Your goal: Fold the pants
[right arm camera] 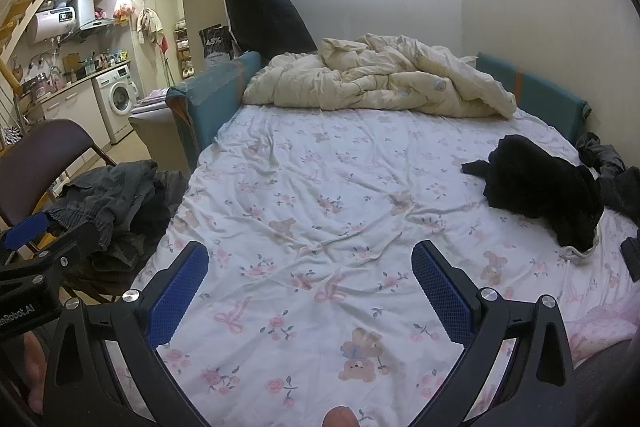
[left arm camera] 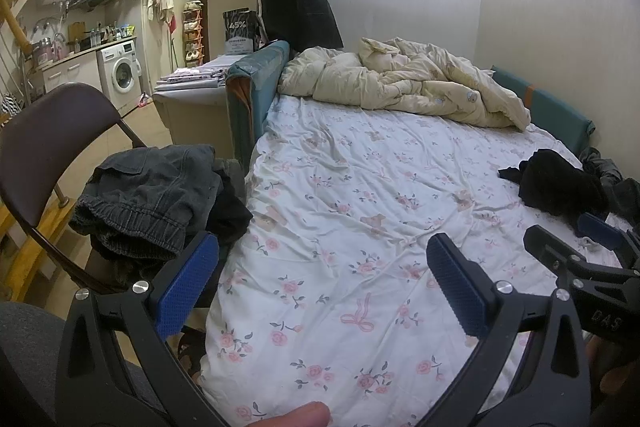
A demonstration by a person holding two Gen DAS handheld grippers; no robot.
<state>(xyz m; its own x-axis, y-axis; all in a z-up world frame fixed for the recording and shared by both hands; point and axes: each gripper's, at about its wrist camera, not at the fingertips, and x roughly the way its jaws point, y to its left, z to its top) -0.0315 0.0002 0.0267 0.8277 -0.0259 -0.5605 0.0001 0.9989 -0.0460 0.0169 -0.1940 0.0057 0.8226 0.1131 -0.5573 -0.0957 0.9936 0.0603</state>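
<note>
Black pants (right arm camera: 544, 187) lie crumpled at the right side of the bed (right arm camera: 320, 187); they also show in the left wrist view (left arm camera: 560, 187). My left gripper (left arm camera: 322, 251) is open and empty above the floral sheet near the bed's left front. My right gripper (right arm camera: 310, 259) is open and empty over the middle front of the sheet, left of the black pants. The right gripper's fingers (left arm camera: 600, 229) show at the right edge of the left wrist view. The left gripper's fingers (right arm camera: 28, 229) show at the left edge of the right wrist view.
A folding chair (left arm camera: 44, 131) at the bed's left holds a pile of grey denim and dark clothes (left arm camera: 152, 195). A cream duvet (left arm camera: 400, 83) is bunched at the bed's far end. More dark clothes (right arm camera: 616, 171) lie at the right edge. A kitchen area with a washing machine (left arm camera: 120, 75) is at far left.
</note>
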